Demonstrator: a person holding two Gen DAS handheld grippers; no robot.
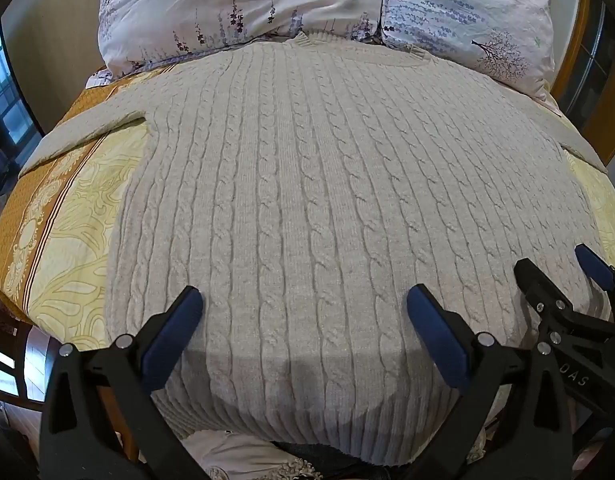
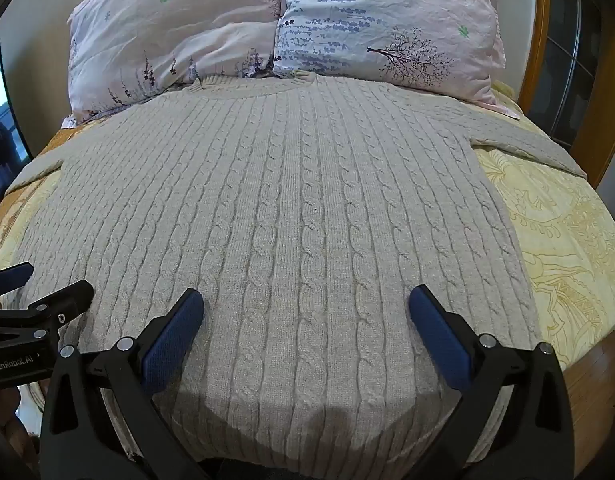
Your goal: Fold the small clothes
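Since the sweater (image 1: pixel 307 200) lies flat and unfolded on the bed (image 2: pixel 547 240), collar against the pillows (image 2: pixel 267 20) and hem hanging toward the person, the folding looks not yet begun. The left gripper (image 1: pixel 305 316) and right gripper (image 2: pixel 307 316) hang side by side over the lower body of the knit, both with jaws spread wide and holding nothing.

The next move probably calls for each to take a side or a sleeve and carry it inward. The left sleeve (image 1: pixel 87 132) and right sleeve (image 2: pixel 527 148) run out toward the bed's edges; their cuffs seem to drop out of sight, so I cannot tell how far they hang. Bare sheet shows on both flanks, more on the right, giving room to work there. The pillows crowd the collar, leaving little room at the top.
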